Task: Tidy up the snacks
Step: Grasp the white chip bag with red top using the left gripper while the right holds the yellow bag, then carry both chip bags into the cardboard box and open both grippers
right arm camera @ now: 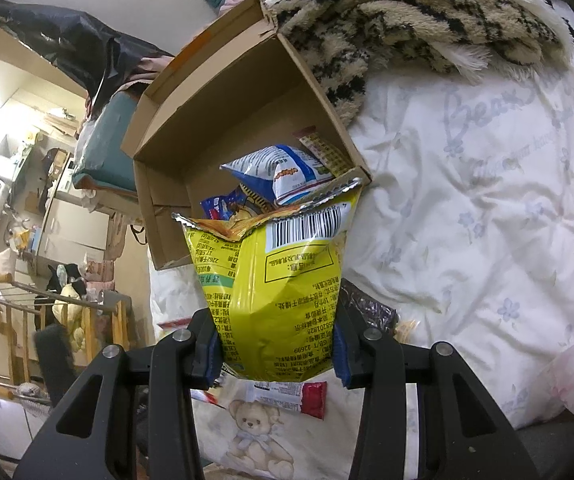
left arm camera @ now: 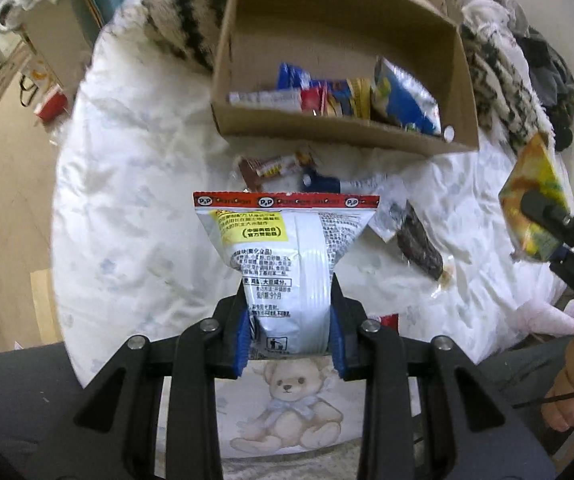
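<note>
Left gripper [left arm camera: 292,344]: jaws pinched in on the lower end of a white snack bag [left arm camera: 287,256] with a red top strip, blue pads pressing both sides. Bag stands upright at centre frame, held clear above the bed sheet [left arm camera: 127,184].

Right gripper [right arm camera: 277,354]: jaws partly closed on a yellow snack bag [right arm camera: 275,280], pads against both sides, barcode end up. In the left wrist view the same bag shows at the right edge of the frame, with a bare hand [left arm camera: 571,380] lower right.

Cardboard box [left arm camera: 339,132]: top centre of the left view, open, sitting on the bed. Inside along the near wall: a blue-and-silver bag [left arm camera: 405,98] at the right, with smaller red, blue and yellow packets to its left.

Loose on the sheet between box and white bag: a brown bar wrapper [left arm camera: 271,166] and a dark blue packet [left arm camera: 323,181]. A dark packet [left arm camera: 421,246] lies right of the white bag.

Right view, bottom centre: a red-and-white bar [right arm camera: 291,394] lies on the sheet under the yellow bag. A tiger-striped fleece blanket [right arm camera: 407,20] lies at the top of the frame, against the box's right side.
</note>
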Available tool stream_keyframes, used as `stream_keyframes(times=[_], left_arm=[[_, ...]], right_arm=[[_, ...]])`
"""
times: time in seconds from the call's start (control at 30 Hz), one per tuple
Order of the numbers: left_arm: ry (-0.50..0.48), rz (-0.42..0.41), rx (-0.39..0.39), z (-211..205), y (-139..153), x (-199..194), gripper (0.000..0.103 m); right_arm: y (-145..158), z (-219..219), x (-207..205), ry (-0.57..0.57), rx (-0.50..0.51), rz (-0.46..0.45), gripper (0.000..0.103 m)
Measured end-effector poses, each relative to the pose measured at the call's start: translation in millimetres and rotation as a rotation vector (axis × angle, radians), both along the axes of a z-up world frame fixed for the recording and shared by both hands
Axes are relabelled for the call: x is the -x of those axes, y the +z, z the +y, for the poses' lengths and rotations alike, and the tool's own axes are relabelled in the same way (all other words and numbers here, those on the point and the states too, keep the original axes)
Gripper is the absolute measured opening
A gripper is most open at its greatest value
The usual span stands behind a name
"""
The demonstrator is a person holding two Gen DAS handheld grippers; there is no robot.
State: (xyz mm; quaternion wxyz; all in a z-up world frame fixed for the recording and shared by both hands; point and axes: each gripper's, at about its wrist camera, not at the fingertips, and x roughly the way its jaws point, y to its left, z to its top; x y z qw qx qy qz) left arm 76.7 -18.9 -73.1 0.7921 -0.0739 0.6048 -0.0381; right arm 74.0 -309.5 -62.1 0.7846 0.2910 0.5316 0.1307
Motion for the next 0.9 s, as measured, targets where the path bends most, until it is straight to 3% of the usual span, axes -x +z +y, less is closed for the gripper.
stream_keyframes(times=[0.43,0.53,0.63,0.77,0.9], left_arm=[[0.048,-0.133,-0.028,22,48,-14,0.028],[0.055,-0.146,-0.014,29,53,-25,0.028],[0.061,-0.17,-0.027,35,59,-38,0.028],[0.062,-0.19,-0.032,37,63,-58,0.028],[0.062,-0.203,-0.028,36,64,-79,0.028]], right_arm=[[19,1,9,0.007,-0.009,-0.096,0.044],[24,-5,6,-0.003,-0.081,-0.123,0.044],[32,-13,-3,-0.019,-0.128,-0.161,0.044],[47,-26,-25,-0.059,-0.103,-0.216,0.044],[40,-31,-53,-0.083,-0.093,-0.201,0.044]])
